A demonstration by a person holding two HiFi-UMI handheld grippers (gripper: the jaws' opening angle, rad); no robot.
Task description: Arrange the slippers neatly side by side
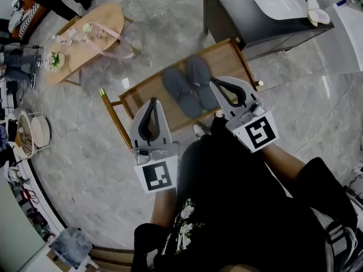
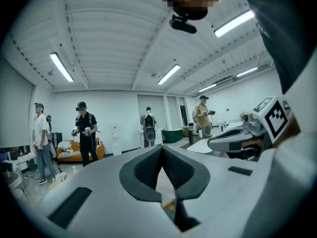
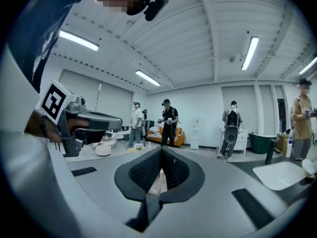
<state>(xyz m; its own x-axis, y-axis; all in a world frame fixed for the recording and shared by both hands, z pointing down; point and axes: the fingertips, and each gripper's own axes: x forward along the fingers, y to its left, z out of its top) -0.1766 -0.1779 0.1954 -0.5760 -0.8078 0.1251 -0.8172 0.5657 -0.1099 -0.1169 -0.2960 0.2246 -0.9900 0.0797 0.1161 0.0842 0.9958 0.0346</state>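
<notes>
Both grey slippers (image 1: 190, 86) lie side by side on the wooden rack (image 1: 227, 58). On its near side the left gripper (image 1: 152, 101) and right gripper (image 1: 215, 82) are held up, both clenched on nothing. The job looks done, so the next move is just to pull clear.

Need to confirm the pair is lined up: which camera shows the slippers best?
The head view: it looks down on both grey slippers, side by side on the wooden bench. Both gripper views face across the room at people and ceiling lights; neither shows the slippers.
</notes>
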